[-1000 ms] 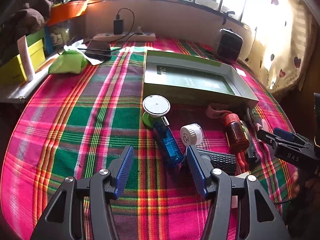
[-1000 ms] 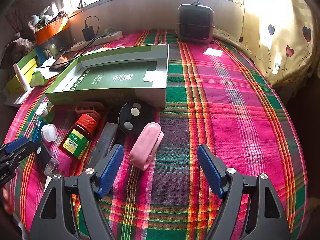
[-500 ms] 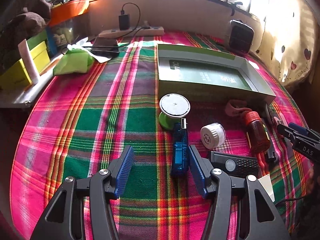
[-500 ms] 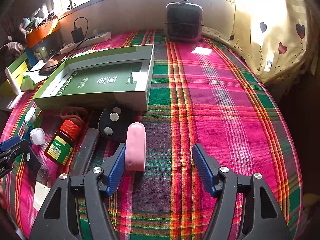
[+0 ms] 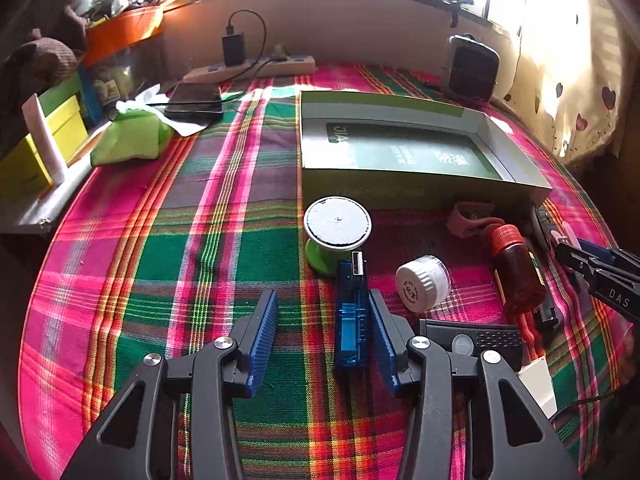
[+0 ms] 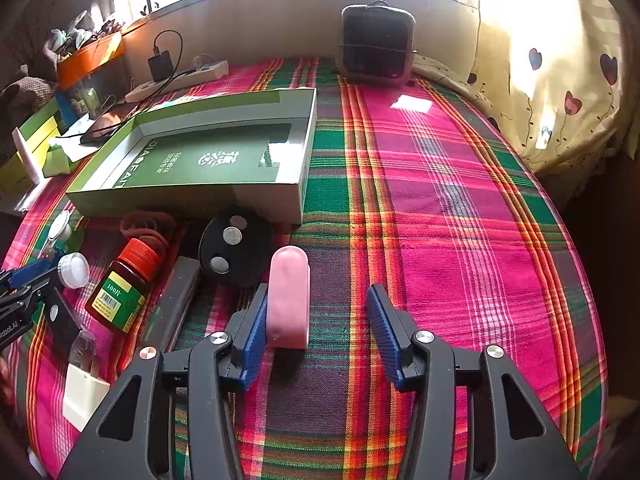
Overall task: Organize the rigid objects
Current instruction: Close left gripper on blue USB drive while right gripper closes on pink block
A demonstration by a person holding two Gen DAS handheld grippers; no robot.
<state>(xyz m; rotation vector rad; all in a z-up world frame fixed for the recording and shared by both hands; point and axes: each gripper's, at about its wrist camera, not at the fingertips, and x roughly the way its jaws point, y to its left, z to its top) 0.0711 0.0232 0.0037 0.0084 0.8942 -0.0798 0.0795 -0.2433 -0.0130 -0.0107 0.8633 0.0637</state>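
Observation:
My left gripper [image 5: 322, 334] is open around a blue USB device [image 5: 351, 320] that lies against its right finger. My right gripper [image 6: 316, 330] is open around a pink case [image 6: 289, 300] that touches its left finger. An open green box [image 5: 404, 152] sits behind the objects; it also shows in the right wrist view [image 6: 208, 164]. Nearby lie a green spool with a white top [image 5: 337, 232], a small white-capped jar [image 5: 423, 283], a brown pill bottle with a red cap [image 6: 122, 286] and a black round key fob [image 6: 234, 250].
A black remote [image 5: 472, 340], a dark flat bar [image 6: 178, 304] and a white block [image 6: 84, 394] lie among the objects. A small heater [image 6: 378, 46] stands at the back. A power strip [image 5: 250, 70], phone [image 5: 194, 100] and green pouch [image 5: 128, 138] sit at the far left.
My left gripper has moved so the blue USB device lies between its fingers. My right gripper has moved over the pink case, which now points straight along the fingers.

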